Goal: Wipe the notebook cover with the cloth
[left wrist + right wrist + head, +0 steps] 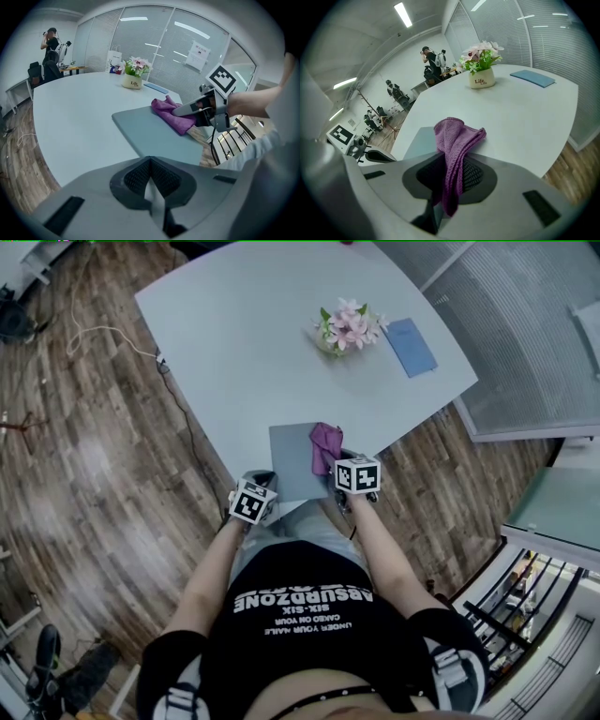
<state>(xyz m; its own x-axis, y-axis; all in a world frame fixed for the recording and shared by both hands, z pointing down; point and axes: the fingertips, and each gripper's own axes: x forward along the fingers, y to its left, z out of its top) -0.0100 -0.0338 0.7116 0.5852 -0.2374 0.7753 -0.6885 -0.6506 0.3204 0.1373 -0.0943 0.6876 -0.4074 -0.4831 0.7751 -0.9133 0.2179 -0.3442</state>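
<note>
Notebook (pixel 292 463): plain grey cover, closed, lying flat at the near edge of the white table. Its near end appears to be sticking out past the table edge, toward the person. The cover is showing no markings in any view.

Cloth (pixel 325 444): purple-magenta, knitted texture, folded into a narrow bunch. It is being pinched between the jaws of the right gripper (pixel 451 180), with one end hanging down between them. The free, rounded end is resting on the notebook's right-hand part, near its far corner, and partly reaching over that side edge.
</note>
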